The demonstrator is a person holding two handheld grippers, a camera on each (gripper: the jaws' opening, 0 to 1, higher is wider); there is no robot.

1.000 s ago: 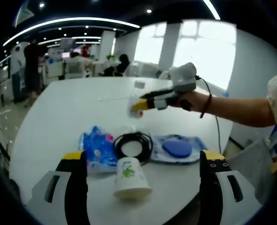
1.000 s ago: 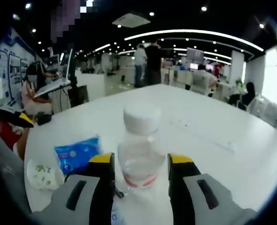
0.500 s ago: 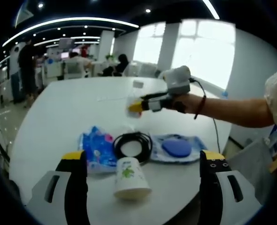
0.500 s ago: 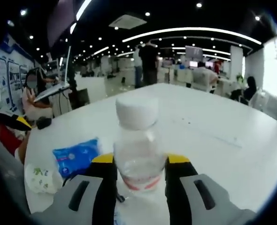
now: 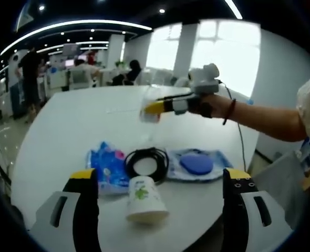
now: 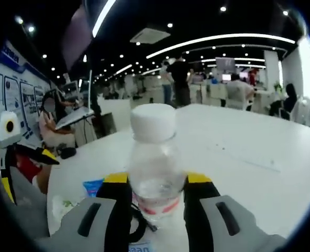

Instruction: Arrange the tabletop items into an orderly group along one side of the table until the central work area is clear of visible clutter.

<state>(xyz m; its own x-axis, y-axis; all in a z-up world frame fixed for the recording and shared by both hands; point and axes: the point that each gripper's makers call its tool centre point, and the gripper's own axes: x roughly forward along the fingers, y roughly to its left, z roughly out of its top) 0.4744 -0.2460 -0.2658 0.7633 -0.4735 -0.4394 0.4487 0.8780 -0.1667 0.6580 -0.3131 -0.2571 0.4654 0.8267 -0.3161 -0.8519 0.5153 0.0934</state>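
Your right gripper (image 6: pixel 151 186) pinches the bottle (image 6: pixel 154 157) clear above the table (image 5: pixel 65 126); thin plastic may slip. Your left gripper (image 5: pixel 155 181), spread, hangs over the cup (image 5: pixel 144 199); a careless swing tips it.

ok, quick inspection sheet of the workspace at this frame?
Surface: white table, far half bare.
Job's things: bottle held off the table; paper cup on its side; blue packet; blue pad on a pouch.
Clutter: nothing seen beyond these.
Grippers: right gripper shut on bottle; left gripper open, near the cup.
Cables: black coil between packet and pouch.
Surroundings: open office, people at desks.
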